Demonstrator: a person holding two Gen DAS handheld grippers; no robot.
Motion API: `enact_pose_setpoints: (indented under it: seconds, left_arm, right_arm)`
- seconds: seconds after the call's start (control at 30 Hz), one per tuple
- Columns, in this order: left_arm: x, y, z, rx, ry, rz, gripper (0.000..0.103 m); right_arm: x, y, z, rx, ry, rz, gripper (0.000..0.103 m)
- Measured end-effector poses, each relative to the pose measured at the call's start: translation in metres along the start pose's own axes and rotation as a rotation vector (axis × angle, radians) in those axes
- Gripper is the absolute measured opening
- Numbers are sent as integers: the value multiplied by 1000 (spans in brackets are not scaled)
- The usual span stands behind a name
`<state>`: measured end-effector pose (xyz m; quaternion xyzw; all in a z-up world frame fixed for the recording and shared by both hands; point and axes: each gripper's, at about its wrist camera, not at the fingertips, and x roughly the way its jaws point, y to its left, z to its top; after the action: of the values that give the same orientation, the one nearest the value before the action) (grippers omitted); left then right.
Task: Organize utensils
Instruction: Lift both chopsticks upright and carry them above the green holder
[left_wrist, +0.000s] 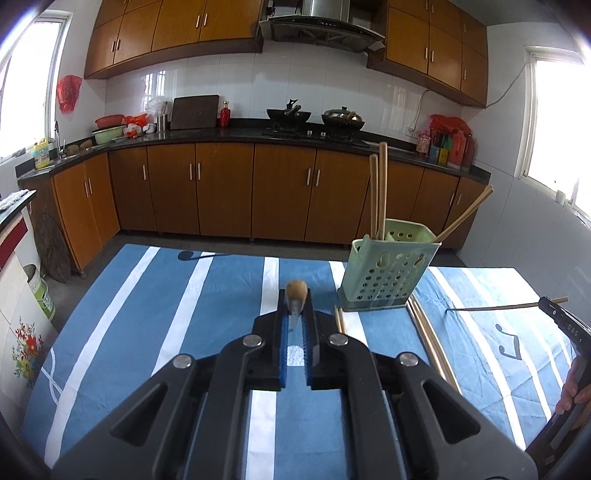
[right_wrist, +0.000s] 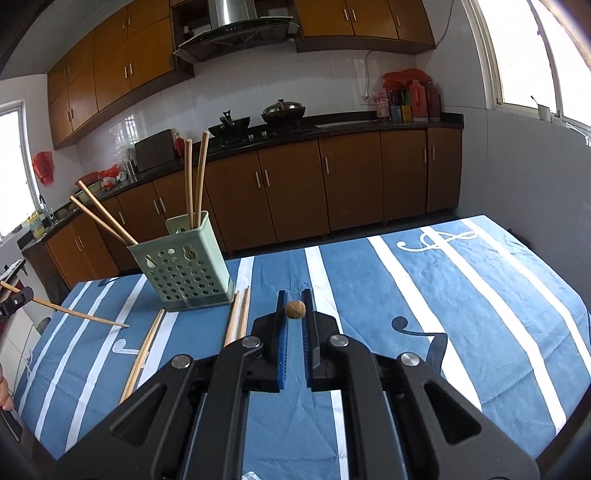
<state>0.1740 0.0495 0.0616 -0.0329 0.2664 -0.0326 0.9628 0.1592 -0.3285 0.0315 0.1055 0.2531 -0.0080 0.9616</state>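
Observation:
A green perforated utensil holder stands on the blue striped tablecloth with several chopsticks upright in it. My left gripper is shut on a chopstick, seen end-on between the pads; from the right wrist view that chopstick slants down to the cloth. My right gripper is shut on another chopstick, seen end-on; in the left wrist view it points left from the right gripper. Loose chopsticks lie beside the holder.
The table has its far edge just behind the holder. Another loose chopstick pair lies left of the holder in the right wrist view. Kitchen cabinets and a counter with woks stand beyond.

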Motion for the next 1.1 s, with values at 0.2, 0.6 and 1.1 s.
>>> enact_pose_setpoints:
  seconds: [0.2,0.6,1.1]
  left_arm:
    - [-4,-3,9,8,-18,-16,8]
    - [-35,-41,60,36,-126,-143,8]
    - [-34,-86,118,29,-245,-194,8]
  right_arm:
    - [-5,4,12,-1,-25,15,8]
    - [-37,40,71,-15,-164,159,8]
    - [-37,69,120,14,-300,235,7]
